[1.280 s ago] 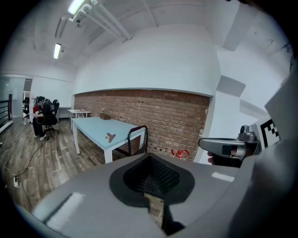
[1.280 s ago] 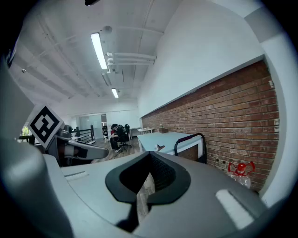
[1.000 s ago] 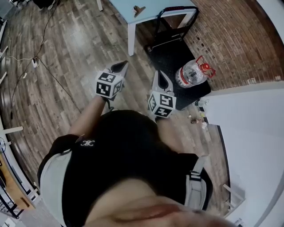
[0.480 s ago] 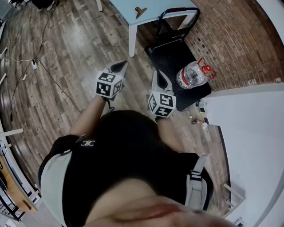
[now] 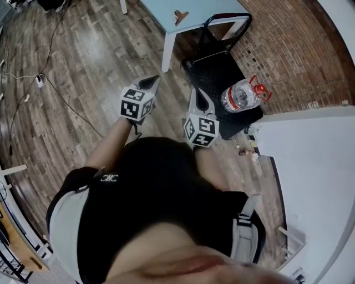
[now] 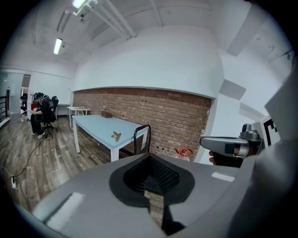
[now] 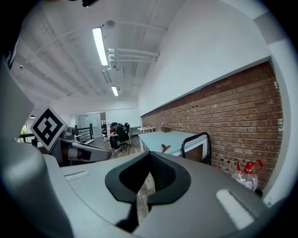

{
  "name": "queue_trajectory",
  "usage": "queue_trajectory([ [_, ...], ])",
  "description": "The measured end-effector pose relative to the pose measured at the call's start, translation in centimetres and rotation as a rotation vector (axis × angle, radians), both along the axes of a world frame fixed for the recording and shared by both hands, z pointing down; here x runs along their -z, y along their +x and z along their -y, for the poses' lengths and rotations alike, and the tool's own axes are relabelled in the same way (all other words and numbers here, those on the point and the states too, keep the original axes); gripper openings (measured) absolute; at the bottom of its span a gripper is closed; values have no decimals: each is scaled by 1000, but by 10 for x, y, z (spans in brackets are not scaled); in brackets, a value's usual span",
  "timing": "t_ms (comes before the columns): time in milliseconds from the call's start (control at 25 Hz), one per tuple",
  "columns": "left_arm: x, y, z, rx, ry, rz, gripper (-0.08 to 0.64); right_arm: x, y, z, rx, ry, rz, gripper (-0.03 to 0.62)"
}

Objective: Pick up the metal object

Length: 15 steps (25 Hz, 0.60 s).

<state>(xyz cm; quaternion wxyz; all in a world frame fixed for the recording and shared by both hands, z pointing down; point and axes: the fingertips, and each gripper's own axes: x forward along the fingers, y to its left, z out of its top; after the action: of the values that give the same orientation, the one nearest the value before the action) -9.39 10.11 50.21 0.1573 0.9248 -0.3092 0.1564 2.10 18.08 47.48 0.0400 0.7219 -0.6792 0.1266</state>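
The metal object is a small clip [image 5: 180, 15] lying on the light blue table [image 5: 211, 8] at the top of the head view. It also shows as the clip [image 6: 116, 135] in the left gripper view and the clip [image 7: 165, 148] in the right gripper view. My left gripper [image 5: 152, 81] and right gripper [image 5: 197, 92] are held side by side in front of the person's body, over the wooden floor and well short of the table. Both point toward it. The jaws of each are shut with nothing between them.
A black hand cart [image 5: 222, 66] with a hooped handle stands beside the table, with a large water bottle [image 5: 239, 94] with a red cap on it. Cables and a plug [image 5: 40, 80] lie on the floor at left. A brick wall [image 5: 288, 50] runs along the right. A seated person [image 6: 42, 116] is far off.
The head view has drifted slightly, so the table and clip sit a little lower and further right. Both grippers stay in the same place, still shut.
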Motion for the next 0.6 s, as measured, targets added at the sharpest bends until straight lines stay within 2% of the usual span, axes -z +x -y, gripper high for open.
queue_trajectory([
  [240,-8,-24,11,-2,-20,-19,0,-5,-28,2,-2,-11,-30,14],
  [600,-16,-34,33,20,-36,-21,0,-5,-22,35,-2,0,-23,14],
])
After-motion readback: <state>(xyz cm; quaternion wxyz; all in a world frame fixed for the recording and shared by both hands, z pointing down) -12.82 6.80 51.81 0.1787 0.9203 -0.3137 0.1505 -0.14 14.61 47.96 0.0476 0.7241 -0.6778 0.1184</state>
